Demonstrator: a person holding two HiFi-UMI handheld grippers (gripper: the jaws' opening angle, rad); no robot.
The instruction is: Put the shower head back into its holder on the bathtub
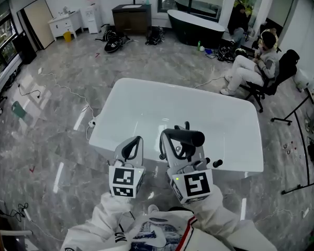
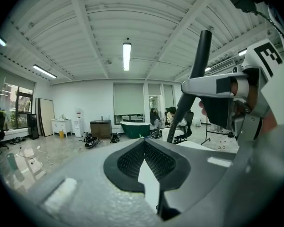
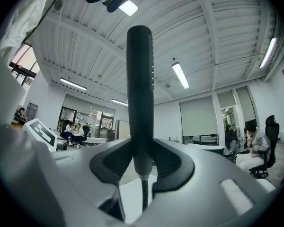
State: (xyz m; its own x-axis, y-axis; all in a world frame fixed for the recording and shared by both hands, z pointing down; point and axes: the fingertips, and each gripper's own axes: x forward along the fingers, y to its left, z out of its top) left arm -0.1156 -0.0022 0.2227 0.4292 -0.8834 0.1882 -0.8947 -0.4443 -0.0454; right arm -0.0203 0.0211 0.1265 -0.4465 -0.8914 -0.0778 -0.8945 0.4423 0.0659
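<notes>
Head view: seated person (image 1: 254, 67) beyond bathtub (image 1: 138, 106) (white)

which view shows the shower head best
The right gripper view: the shower head stands upright, large and central, clamped in the right gripper. The head view shows it small from above; the left gripper view shows it side-on with part of its hose.

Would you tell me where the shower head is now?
The shower head is bottom centre in the head view, clamped in the right gripper over the near rim of the bathtub, beside the left gripper.
</notes>
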